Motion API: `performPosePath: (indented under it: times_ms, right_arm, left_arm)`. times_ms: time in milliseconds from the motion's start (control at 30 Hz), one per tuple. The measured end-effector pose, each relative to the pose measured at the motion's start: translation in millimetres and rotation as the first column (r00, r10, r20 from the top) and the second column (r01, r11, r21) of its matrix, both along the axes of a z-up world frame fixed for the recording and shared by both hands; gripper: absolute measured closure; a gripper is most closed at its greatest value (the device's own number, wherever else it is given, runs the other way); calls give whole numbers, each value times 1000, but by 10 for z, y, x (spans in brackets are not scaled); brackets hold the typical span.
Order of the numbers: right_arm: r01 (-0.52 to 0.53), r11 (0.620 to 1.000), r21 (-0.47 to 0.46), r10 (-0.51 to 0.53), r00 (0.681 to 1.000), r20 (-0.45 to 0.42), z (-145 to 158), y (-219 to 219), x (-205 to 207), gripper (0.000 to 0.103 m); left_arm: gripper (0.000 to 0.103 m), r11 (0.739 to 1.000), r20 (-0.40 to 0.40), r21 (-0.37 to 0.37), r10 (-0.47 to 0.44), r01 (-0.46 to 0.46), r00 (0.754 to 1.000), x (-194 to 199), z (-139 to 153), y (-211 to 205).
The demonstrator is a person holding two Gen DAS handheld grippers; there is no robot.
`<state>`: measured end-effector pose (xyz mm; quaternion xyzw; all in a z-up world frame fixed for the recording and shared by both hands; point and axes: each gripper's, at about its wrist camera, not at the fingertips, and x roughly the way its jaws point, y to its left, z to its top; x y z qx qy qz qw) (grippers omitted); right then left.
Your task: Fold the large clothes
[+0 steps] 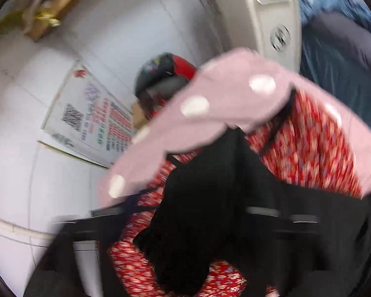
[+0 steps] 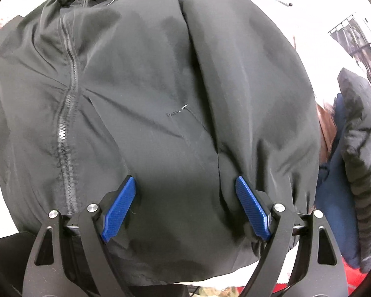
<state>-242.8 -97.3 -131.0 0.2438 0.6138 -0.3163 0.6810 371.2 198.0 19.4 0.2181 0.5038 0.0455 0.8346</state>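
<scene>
My right gripper [image 2: 185,205] hangs over a black jacket [image 2: 160,86], jaws spread wide apart, the blue pads [image 2: 120,209] framing a smooth stretch of cloth near the hem with nothing caught between them. The jacket fills nearly the whole right wrist view — its zipper [image 2: 68,113] runs down the left side, buckled into a wave midway, and a small slit pocket [image 2: 178,111] sits near the centre. A deep fold runs from collar to hem just right of the middle. The garment lies on a white surface [image 2: 309,17], with a dark quilted coat [image 2: 363,133] heaped at the right edge, apart from it.

My left gripper [image 1: 185,225] is badly smeared by motion blur. A hank of black fabric [image 1: 200,212] hangs across the space where my fingers sit, hiding them; I cannot tell whether the jaws are closed on it or merely behind it. Beyond it lies a red floral cloth [image 1: 309,148], and over that a pink cloth with white dots [image 1: 222,106]. Farther back — a black and red helmet [image 1: 165,71], a printed notice [image 1: 91,118] on a white tiled wall [image 1: 111,32], and a pale appliance [image 1: 267,17] with blue cloth [image 1: 338,57] to its right.
</scene>
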Motion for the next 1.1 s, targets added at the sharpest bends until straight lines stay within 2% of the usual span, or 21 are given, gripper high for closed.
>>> performPosePath:
  times_ms: [67,133,200,267,367,433,500,567,600,667,700,767,867,967,1100]
  right_arm:
    - [21,1000,-13,-21,1000,17,72,-1,-24,21]
    - [45,997,-64,-43,998,37,223,-25,-86,21]
    - [86,990,-113,-78,994,73,398,-122,-138,21]
    - [126,982,-142,-113,989,91,528,-264,-194,21]
    - [132,979,-155,-127,991,42,497,-451,-240,21]
    - [87,982,-168,-88,996,1,367,-463,-237,21]
    - [17,980,-196,-34,996,-83,182,-407,-223,23]
    - [-54,981,-189,26,989,-145,-25,-343,-199,51]
    - [-74,982,-175,48,987,-150,-89,-300,-211,56]
    - [-104,977,-184,80,988,-134,-99,-270,-205,86]
    - [-109,975,-196,84,988,-132,-68,-286,-211,89]
    - [-61,971,-232,44,996,-77,124,-447,-273,97]
    - [78,949,-307,-64,996,54,660,-916,-425,99]
    - [176,922,-346,-117,976,184,1265,-1502,-554,99]
    - [187,866,-464,-93,972,217,1943,-2218,-525,99]
  left_arm:
    - [6,1000,10,20,-23,23,1000,-160,-265,53]
    - [6,999,-4,6,-42,42,999,-261,-389,100]
    - [6,999,18,-6,-52,52,998,-304,-423,179]
    - [6,998,68,-40,-50,52,996,-362,-280,290]
    - [6,992,113,-126,-4,19,994,-467,-105,435]
    - [6,982,102,-187,18,1,995,-583,4,522]
    - [6,979,96,-204,11,9,995,-741,32,546]
    - [6,984,85,-174,-19,33,996,-973,-43,517]
    - [6,986,74,-159,-37,48,997,-1092,-101,482]
    - [6,988,38,-135,-76,80,996,-1409,-259,426]
    - [6,987,26,-135,-84,87,996,-1506,-319,403]
    - [6,985,-5,-142,-103,102,995,-1820,-466,351]
    - [6,980,-67,-179,-104,90,992,-2141,-644,289]
    - [6,975,-127,-205,-110,82,986,-2418,-827,204]
    - [6,974,-159,-203,-136,102,978,-2634,-964,88]
